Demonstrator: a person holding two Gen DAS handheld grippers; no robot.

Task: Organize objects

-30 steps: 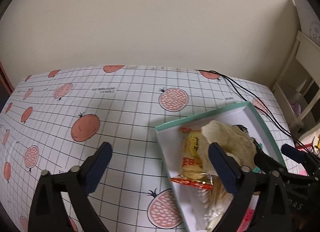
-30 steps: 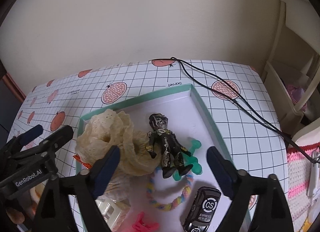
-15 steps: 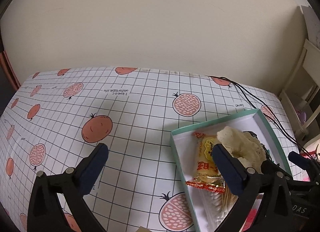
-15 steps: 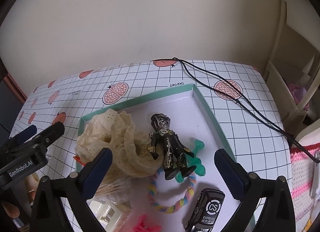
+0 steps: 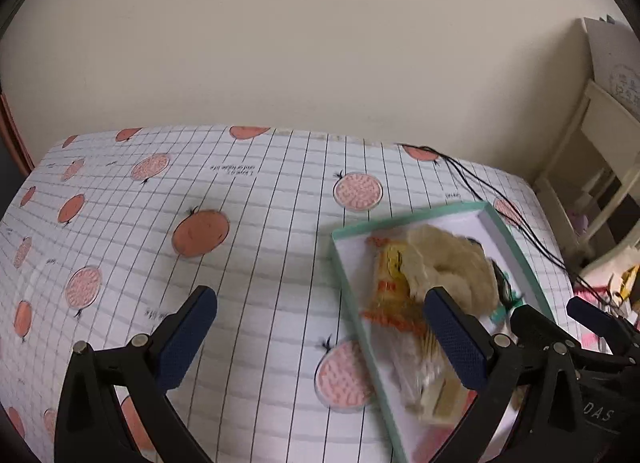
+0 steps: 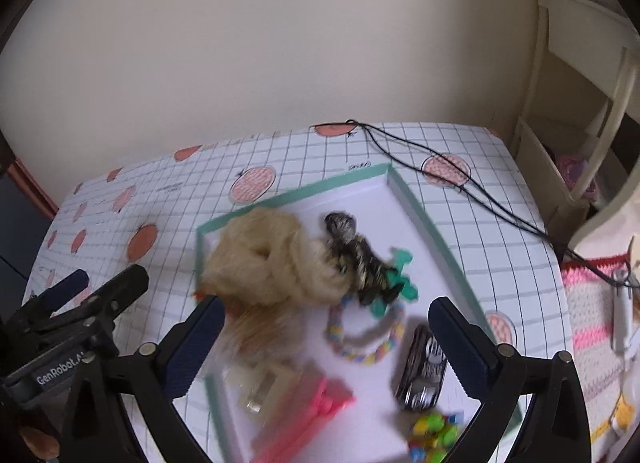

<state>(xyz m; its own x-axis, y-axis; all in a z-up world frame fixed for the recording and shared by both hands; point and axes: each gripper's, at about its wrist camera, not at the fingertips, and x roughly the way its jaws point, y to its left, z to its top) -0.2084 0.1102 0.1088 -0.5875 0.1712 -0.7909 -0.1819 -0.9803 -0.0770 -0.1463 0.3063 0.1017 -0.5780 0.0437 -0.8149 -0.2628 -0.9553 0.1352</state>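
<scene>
The left gripper [image 5: 320, 327] is held with its fingers spread wide and nothing between them, above the grid-and-fruit tablecloth [image 5: 248, 247]. Just right of it, toward the tabletop's right edge, a shallow mint-rimmed white box [image 6: 424, 219] is seen. Inside, from its left wall rightward, a crumpled cream lace cloth [image 6: 268, 259] is piled over an orange-yellow snack packet [image 5: 390, 283]; a dark figurine [image 6: 356, 255] lies against the cloth, over a teal piece [image 6: 400, 283]. A pastel rope ring [image 6: 364, 343] and a black toy car [image 6: 424, 375] lie nearer. The right gripper [image 6: 326, 343] is poised over these, jaws parted, empty. The contents are blurred.
</scene>
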